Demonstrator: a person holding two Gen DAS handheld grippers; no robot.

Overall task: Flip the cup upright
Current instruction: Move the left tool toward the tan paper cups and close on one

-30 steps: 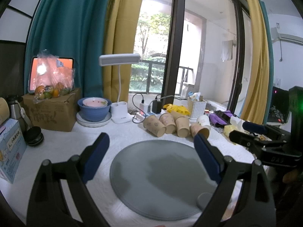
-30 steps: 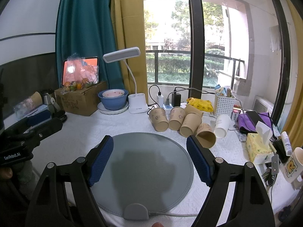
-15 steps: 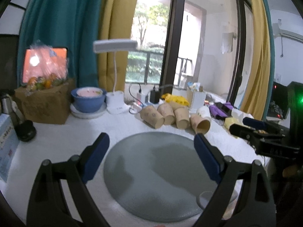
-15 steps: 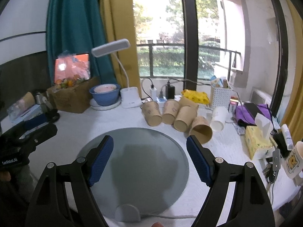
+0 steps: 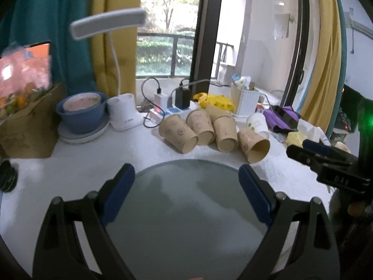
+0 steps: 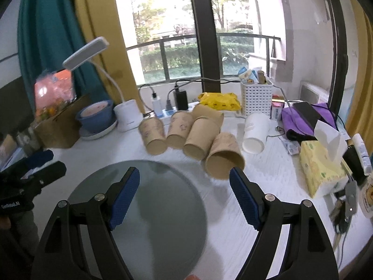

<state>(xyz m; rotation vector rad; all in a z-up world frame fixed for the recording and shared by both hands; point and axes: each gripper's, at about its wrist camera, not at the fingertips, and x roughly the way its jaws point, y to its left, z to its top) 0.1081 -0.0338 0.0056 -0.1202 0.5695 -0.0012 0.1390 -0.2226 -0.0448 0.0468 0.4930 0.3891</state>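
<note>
Several brown paper cups lie on their sides behind a round grey mat (image 5: 186,210), mouths toward me; the nearest cup (image 6: 223,156) also shows in the left wrist view (image 5: 254,143). A white paper cup (image 6: 255,130) lies on its side to their right. My right gripper (image 6: 184,196) is open and empty, over the mat's right part, just short of the nearest cup. My left gripper (image 5: 186,196) is open and empty above the mat. Each gripper shows at the edge of the other's view.
On the white table stand a desk lamp (image 6: 128,114), a blue bowl on a plate (image 5: 81,114), a cardboard box (image 5: 28,126), a power strip with chargers (image 5: 172,107), a white basket (image 6: 256,95), a tissue pack (image 6: 321,168) and purple cloth (image 6: 307,119).
Both grippers have moved forward toward the row of cups, which now looks larger and closer. The right gripper has also shifted right, toward the nearest brown cup. Both stay open.
</note>
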